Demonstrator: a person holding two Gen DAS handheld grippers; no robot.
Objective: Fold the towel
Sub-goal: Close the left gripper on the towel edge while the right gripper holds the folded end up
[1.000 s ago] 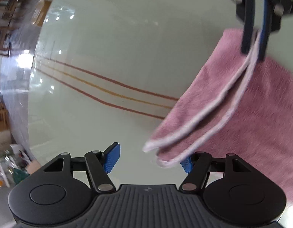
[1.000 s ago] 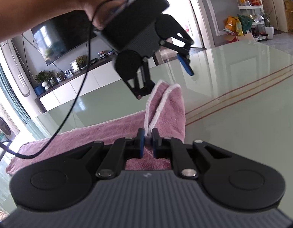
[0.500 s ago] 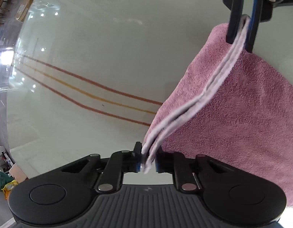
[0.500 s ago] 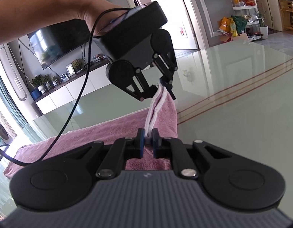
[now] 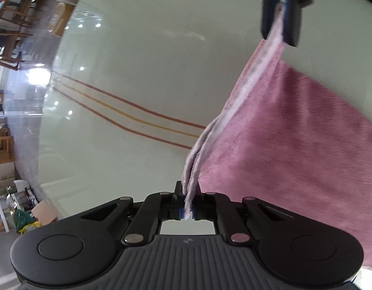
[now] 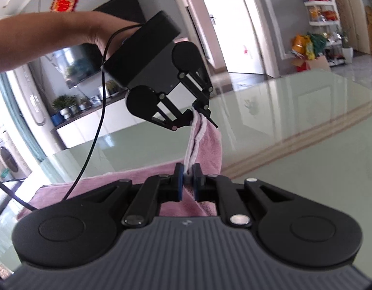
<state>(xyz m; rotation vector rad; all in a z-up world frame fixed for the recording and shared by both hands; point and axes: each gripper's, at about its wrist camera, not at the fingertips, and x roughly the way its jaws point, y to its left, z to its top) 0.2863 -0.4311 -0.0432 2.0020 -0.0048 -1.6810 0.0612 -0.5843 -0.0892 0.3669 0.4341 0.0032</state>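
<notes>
The left tongs (image 5: 188, 211) are clamped on the doubled white-hemmed edge of the pink towel (image 5: 294, 149), their jaws having just closed on it. Seen from the right wrist, a bare hand (image 6: 99, 36) holds these left tongs (image 6: 198, 116) above the glass tabletop (image 6: 294, 145), a black cable (image 6: 89, 145) trailing down from them. From the pinched corner the hem runs taut and raised to the right tongs (image 6: 187, 180), which are likewise clamped on the same edge. The rest of the towel hangs below the hem and lies along the pale green tabletop (image 5: 137, 60), beside three red and yellow stripes (image 5: 128, 113) in the glass.
</notes>
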